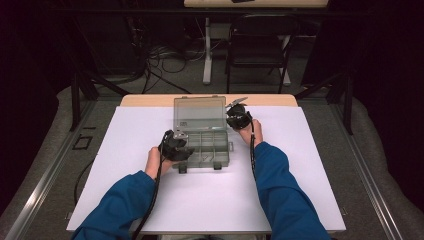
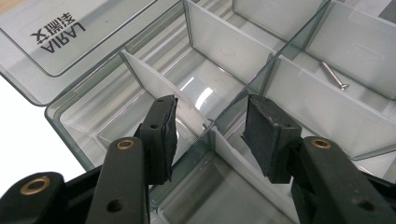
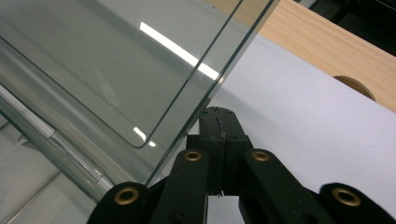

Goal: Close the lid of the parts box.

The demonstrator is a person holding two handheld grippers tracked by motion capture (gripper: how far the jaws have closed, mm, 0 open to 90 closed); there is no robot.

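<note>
Clear box (image 2: 299,98) dividers between left gripper's (image 2: 210,133) parted fingers; right gripper (image 3: 219,128) clenched beside lid (image 3: 116,70)

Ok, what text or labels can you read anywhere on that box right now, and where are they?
"AIRAJ", with some characters I cannot make out beside it: moulded on the open lid of the clear compartment box, seen upside down in the left gripper view.
A small pale label on the lid in the high view: too small to read.
Nothing else legible.
</note>
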